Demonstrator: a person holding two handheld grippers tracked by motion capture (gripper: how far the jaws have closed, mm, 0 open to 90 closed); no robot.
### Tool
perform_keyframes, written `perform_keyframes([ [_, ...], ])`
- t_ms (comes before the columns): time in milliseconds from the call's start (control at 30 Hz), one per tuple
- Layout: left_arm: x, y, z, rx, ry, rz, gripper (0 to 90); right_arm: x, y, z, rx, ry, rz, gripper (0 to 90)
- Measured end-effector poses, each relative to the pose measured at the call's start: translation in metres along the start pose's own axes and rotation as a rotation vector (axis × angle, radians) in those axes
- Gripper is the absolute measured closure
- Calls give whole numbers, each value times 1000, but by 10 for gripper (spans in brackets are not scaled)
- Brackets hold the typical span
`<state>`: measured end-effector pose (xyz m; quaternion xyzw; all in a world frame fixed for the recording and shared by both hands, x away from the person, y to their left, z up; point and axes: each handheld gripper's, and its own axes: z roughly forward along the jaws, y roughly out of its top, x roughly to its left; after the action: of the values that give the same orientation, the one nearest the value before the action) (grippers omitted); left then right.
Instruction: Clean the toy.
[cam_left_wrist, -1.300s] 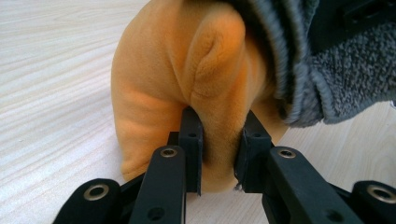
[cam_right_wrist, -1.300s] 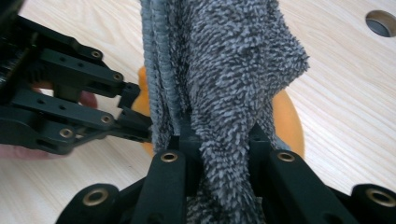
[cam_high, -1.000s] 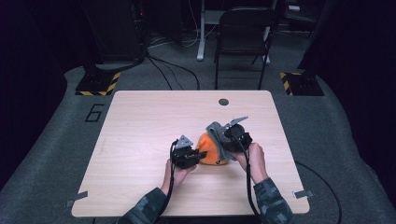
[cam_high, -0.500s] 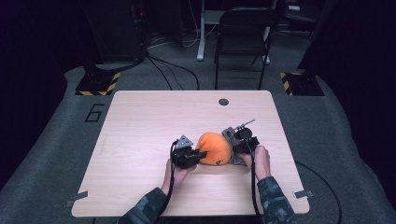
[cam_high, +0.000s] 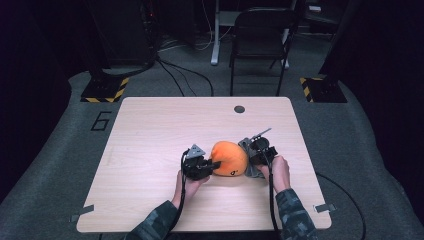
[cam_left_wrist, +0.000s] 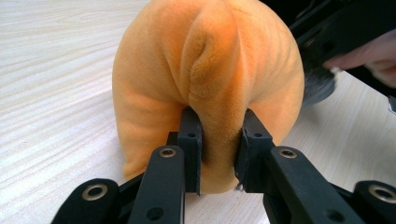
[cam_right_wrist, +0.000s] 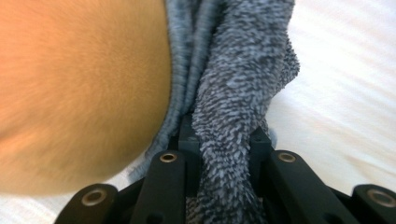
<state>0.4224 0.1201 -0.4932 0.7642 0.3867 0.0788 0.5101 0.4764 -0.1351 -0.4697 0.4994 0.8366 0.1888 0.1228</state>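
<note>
While the left gripper (cam_left_wrist: 217, 161) pinches a fold of the orange plush (cam_high: 229, 158) near the table's (cam_high: 150, 150) front, the right gripper (cam_right_wrist: 224, 154) clamps the grey cloth (cam_right_wrist: 238, 93) beside it; apparently peeling cover from plush; next, pull steadily apart.

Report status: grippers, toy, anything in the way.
Left gripper shut on orange plush toy. Right gripper shut on grey cloth beside toy. Table otherwise bare nearby.

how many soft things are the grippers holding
2: an orange plush at the table's middle, pinched by the left gripper; a grey fuzzy cloth on its right side, clamped by the right gripper.
</note>
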Motion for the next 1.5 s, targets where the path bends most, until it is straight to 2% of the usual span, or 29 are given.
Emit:
perform_keyframes([
  [67, 1, 0, 0, -4, 0, -6, 744, 0, 2, -13, -26, -21, -16, 745],
  [100, 1, 0, 0, -5, 0, -6, 744, 1, 3, -21, -43, -23, -4, 745],
  [200, 0, 0, 0, -3, 2, -1, 743, 6, 7, -48, -120, -18, -16, 745],
  [233, 0, 0, 0, -4, 3, -1, 742, 9, 9, -56, -149, -14, -34, 744],
  [300, 0, 0, 0, -4, 4, -1, 741, 19, 11, -69, -193, 13, -59, 745],
  [367, 0, 0, 0, -6, 5, 0, 740, 34, 14, -75, -204, 30, -99, 745],
  [433, 2, -1, 0, -7, 9, -2, 736, 41, 15, -71, -196, 44, -123, 745],
  [467, 3, -1, 0, -5, 8, -4, 733, 43, 15, -68, -184, 47, -111, 747],
  [500, 3, -1, 0, -5, 4, -5, 730, 42, 16, -63, -185, 45, -123, 748],
  [600, 3, -1, 1, -6, 9, 9, 725, 42, 14, -52, -173, 43, -116, 749],
  [700, 3, -1, 1, -5, 9, 8, 726, 41, 14, -55, -178, 41, -111, 747],
  [800, 3, -1, 1, -10, 7, -2, 727, 42, 15, -67, -214, 15, -120, 747],
  [900, 3, -1, 1, -9, 9, 9, 726, 49, 16, -78, -257, 20, -139, 748],
  [1033, 4, -1, 1, -9, 7, 13, 717, 56, 17, -61, -211, 22, -158, 752],
  [1100, 5, -2, 1, -25, -14, 23, 670, 55, 16, -52, -200, 20, -147, 755],
  [1200, 11, -3, 1, -38, -36, 34, 559, 52, 15, -52, -204, 22, -147, 757],
  [1367, 9, -4, -1, -37, -2, 92, 403, 51, 15, -50, -202, 28, -141, 757],
  [1500, 10, -7, 0, -9, 15, 135, 350, 49, 15, -49, -207, 30, -138, 757],
])
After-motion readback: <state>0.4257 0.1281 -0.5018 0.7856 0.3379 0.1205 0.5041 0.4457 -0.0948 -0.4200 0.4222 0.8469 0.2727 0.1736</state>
